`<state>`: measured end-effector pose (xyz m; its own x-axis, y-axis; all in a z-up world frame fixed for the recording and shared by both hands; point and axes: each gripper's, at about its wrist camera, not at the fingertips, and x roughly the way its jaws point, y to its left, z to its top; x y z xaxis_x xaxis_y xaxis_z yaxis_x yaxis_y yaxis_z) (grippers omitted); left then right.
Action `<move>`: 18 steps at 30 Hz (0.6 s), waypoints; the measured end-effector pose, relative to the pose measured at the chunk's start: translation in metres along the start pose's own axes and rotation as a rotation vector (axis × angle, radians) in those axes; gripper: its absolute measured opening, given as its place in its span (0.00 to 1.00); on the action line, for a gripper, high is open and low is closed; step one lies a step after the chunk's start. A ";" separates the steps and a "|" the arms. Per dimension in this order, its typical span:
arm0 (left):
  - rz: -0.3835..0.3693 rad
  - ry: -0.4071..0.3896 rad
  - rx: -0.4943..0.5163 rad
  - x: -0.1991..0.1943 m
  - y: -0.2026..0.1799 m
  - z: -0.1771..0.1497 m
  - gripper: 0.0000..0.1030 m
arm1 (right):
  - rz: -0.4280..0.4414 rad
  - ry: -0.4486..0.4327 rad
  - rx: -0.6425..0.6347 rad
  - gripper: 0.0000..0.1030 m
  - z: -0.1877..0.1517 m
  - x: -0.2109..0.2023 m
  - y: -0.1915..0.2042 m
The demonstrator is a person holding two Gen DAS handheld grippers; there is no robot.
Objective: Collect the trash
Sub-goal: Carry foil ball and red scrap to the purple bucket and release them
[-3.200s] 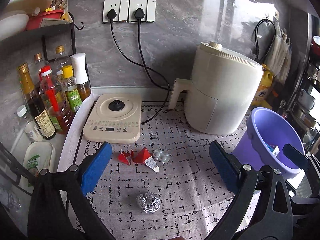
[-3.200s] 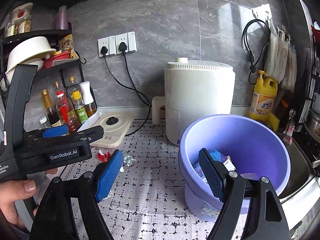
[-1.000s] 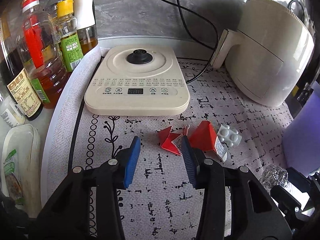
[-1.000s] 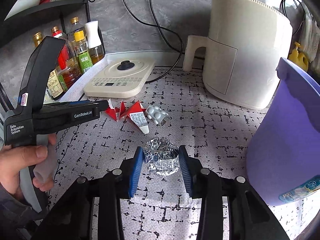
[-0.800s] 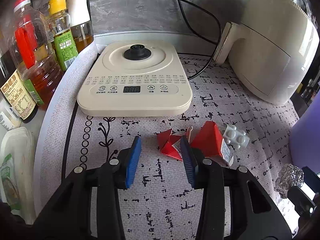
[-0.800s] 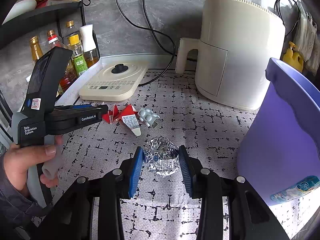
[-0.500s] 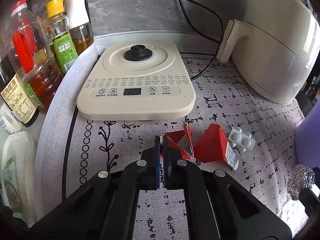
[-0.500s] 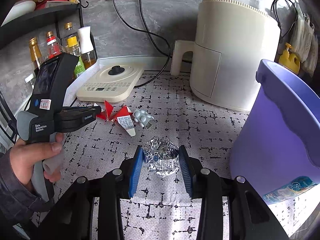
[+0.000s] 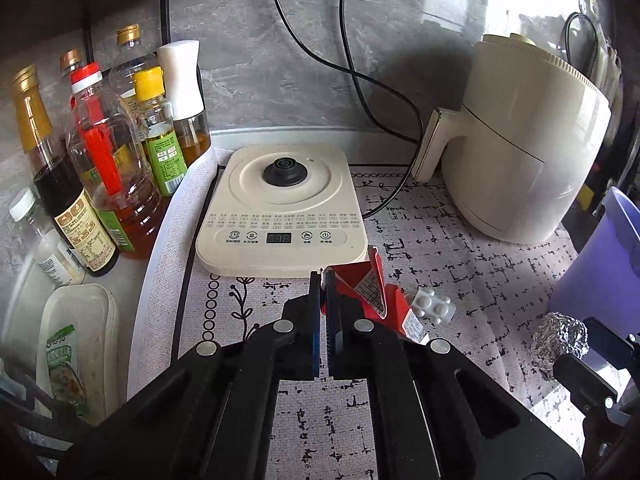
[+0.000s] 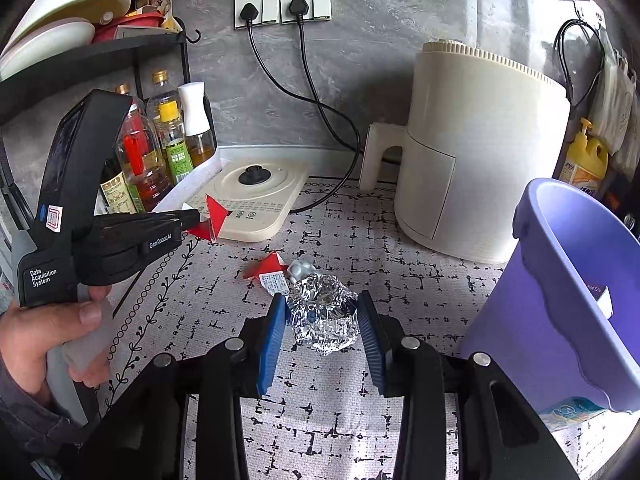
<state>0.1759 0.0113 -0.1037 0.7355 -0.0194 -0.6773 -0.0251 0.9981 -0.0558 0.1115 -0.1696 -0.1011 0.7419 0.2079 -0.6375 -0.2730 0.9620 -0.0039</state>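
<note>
Raised since half a second ago: red torn paper wrapper (image 9: 362,286), now clear of the mat in the left gripper (image 9: 323,280) and seen against the base's front edge from the right wrist view.

Lavender plastic bucket (image 10: 572,292): right of the work area, tilted, opening toward the camera, printed packaging inside.

Cream cylindrical air fryer (image 10: 476,152): behind the bucket, against the wall.

Cream flat kettle base (image 9: 280,208): left rear of the grey patterned mat (image 9: 460,272).

Crumpled silver foil ball (image 10: 324,312): sits squarely between the jaws of the right gripper (image 10: 322,330), both blue pads pressed against its sides.

Red torn paper wrapper: its edge pinched between the left jaws, which are closed almost pad to pad.

Second red wrapper piece (image 10: 270,268): flat on the mat, just behind the foil.

White blister pack (image 9: 434,306): beside that piece.
</note>
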 end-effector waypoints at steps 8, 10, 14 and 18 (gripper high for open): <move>-0.002 -0.071 -0.014 -0.045 -0.002 0.010 0.03 | 0.025 -0.071 -0.015 0.35 0.017 -0.023 0.004; 0.000 -0.090 -0.016 -0.056 -0.002 0.013 0.03 | 0.022 -0.087 -0.018 0.35 0.021 -0.029 0.003; -0.002 -0.127 -0.016 -0.075 -0.007 0.018 0.03 | 0.015 -0.129 -0.015 0.36 0.031 -0.046 -0.002; -0.012 -0.156 -0.012 -0.089 -0.017 0.024 0.03 | -0.010 -0.170 -0.006 0.36 0.039 -0.062 -0.009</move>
<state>0.1269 -0.0026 -0.0246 0.8323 -0.0214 -0.5540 -0.0229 0.9971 -0.0731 0.0919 -0.1845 -0.0318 0.8375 0.2261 -0.4976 -0.2686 0.9632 -0.0144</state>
